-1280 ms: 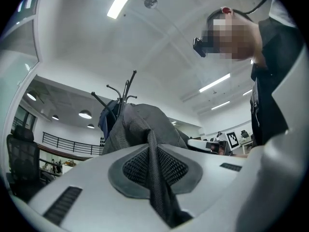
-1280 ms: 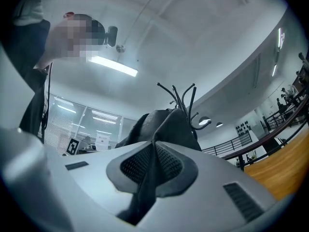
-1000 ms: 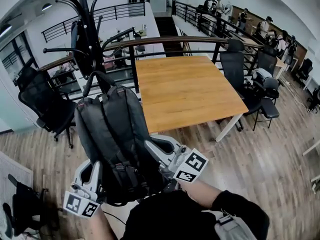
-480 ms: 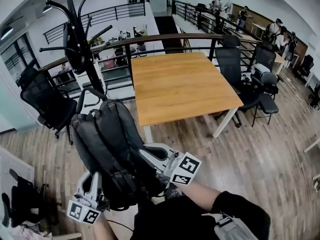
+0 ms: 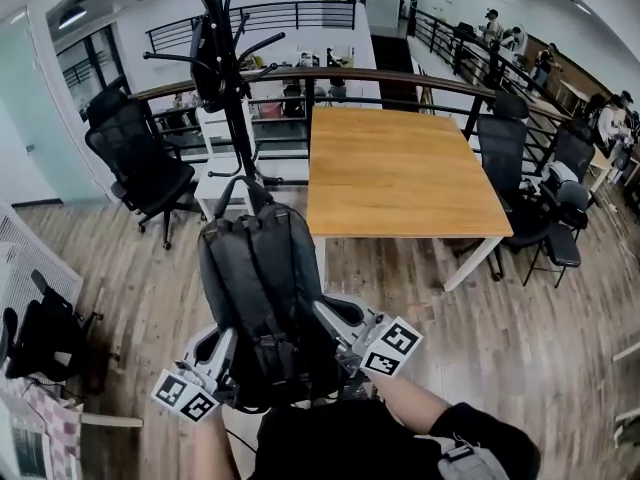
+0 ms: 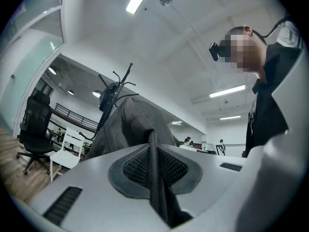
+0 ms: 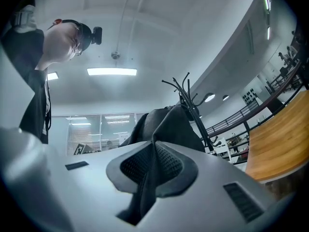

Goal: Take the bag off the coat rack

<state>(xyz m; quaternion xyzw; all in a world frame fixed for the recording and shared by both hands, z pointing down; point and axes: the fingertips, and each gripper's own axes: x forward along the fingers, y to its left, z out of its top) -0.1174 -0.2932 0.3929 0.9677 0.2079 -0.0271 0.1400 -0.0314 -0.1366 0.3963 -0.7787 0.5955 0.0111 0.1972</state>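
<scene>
The dark grey backpack (image 5: 262, 288) hangs free of the black coat rack (image 5: 218, 63), upright between my two grippers with its top loop up. My left gripper (image 5: 228, 353) is shut on a strap at the bag's lower left. On the lower right side, my right gripper (image 5: 337, 320) is shut on another strap. In the left gripper view, a strip of the backpack (image 6: 129, 124) runs pinched between the pads (image 6: 176, 170); the coat rack (image 6: 114, 87) stands behind. The right gripper view shows the same: the backpack (image 7: 166, 124) pinched in the pads (image 7: 171, 166), the coat rack (image 7: 187, 94) beyond.
Another dark item (image 5: 204, 66) still hangs on the rack. A wooden table (image 5: 400, 173) stands just beyond the bag. A black office chair (image 5: 138, 163) and a white side table (image 5: 225, 180) sit near the rack. A railing (image 5: 420, 80) runs behind; more chairs (image 5: 515, 158) stand at the right.
The backpack has come away from the rack and toward me, held by both grippers. The rack now stands farther off, and the view has swung left.
</scene>
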